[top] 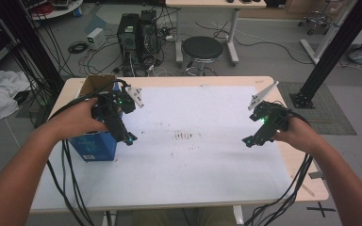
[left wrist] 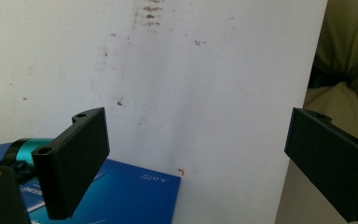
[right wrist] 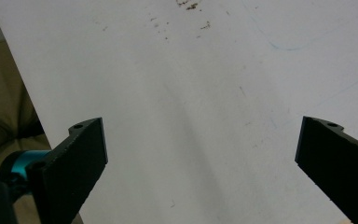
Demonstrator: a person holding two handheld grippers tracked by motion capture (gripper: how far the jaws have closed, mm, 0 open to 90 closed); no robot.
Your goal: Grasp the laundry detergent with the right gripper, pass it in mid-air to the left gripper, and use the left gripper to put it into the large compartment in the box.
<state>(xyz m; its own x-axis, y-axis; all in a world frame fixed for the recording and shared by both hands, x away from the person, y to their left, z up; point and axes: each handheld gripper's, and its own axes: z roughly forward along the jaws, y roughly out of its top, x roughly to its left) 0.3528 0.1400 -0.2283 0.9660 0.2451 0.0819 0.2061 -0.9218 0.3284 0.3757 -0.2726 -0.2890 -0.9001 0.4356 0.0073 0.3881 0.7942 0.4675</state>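
Two grippers held over a stained white table, a blue box at the left.

High view: left gripper (top: 131, 140) beside the blue box (top: 94, 146) at 9 o'clock; right gripper (top: 249, 141) at 3 o'clock.
Left gripper view: jaws spread wide, grasping nothing, box (left wrist: 135, 191) at 7 o'clock.
Right gripper view: jaws released over the bare white table (right wrist: 191, 93).

I am counting one blue box (top: 96, 147), one white sheet (top: 193, 150) on my worktop (top: 283, 82), and my two grippers.
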